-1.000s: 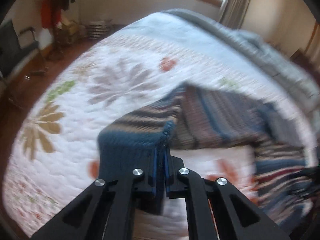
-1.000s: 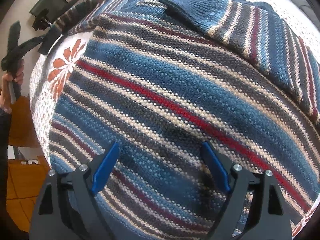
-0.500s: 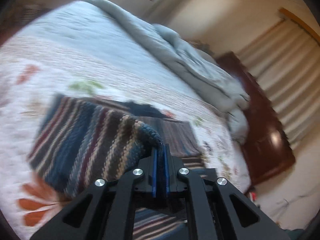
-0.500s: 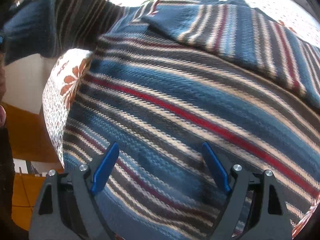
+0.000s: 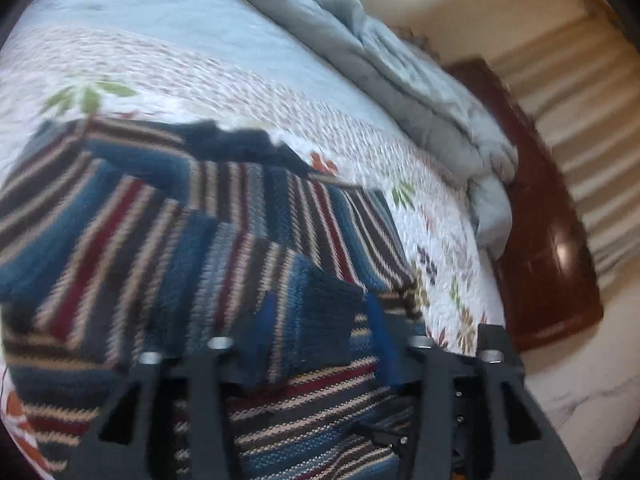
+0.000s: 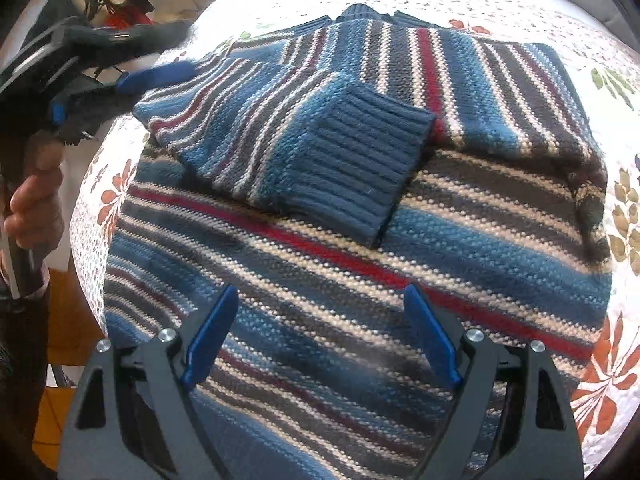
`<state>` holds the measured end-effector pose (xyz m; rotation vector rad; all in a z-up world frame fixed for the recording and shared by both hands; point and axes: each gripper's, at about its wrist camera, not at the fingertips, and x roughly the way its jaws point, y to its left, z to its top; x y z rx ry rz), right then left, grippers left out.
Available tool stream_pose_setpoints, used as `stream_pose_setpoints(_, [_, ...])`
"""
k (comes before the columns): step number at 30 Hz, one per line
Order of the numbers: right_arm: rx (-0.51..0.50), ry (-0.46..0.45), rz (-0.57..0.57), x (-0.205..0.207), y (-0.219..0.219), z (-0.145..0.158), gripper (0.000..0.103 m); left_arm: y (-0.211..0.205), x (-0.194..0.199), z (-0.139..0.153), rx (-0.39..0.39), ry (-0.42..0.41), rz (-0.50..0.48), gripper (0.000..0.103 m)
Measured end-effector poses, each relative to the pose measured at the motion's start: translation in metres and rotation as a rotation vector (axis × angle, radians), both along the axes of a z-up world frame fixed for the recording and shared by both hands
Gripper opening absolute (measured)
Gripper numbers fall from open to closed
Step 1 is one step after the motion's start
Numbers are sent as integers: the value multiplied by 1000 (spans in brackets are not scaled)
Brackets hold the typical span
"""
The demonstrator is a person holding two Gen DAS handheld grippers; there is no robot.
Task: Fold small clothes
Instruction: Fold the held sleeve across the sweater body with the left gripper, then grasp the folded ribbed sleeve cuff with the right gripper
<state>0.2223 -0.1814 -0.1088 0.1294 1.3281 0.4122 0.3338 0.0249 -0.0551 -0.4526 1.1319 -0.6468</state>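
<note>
Striped knit sweater (image 6: 360, 240) lies flat on the quilted bed (image 6: 520, 8), one sleeve folded across its chest, cuff (image 6: 360, 160) on top. Left hand-held gripper (image 5: 320, 316) jaws have just been opening, cuff loose between them, released. Right hand-held gripper (image 6: 320, 320) hovers spread wide, holding nothing.

My left hand-held gripper (image 5: 320, 334), jaws just opening, frames the sleeve cuff (image 5: 320, 320) on the striped sweater (image 5: 120, 232), lower frame, on the bed (image 5: 280, 92).
</note>
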Motion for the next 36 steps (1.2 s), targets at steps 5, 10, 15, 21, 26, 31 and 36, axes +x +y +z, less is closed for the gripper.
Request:
stream_pose_setpoints(5, [-18,-4,-26,18,-2,0,84,45,-21,10,141,-103,102,66])
stream_pose_setpoints(10, [3,34,-93,41,-9,-7,84,72,-43,-2,271,-121,139,69])
stream_pose_setpoints(15, [34,86,-98,57,1,-22,60,82,-57,-16,289,-108,171,72])
stream_pose_setpoints(21, [73,67,-99,65,1,-16,17,81,-59,-34,313,-85,173,74])
stream_pose_setpoints(26, [-56,-111,-76,82,-14,29,16,70,-58,-34,313,-100,166,74])
stream_pose_setpoints(31, [-170,-296,-118,104,-48,78,15,51,-52,-31,303,-120,145,75])
stream_pose_setpoints(36, [-122,-177,-207,124,-98,50,18,31,-47,-33,336,-142,122,77])
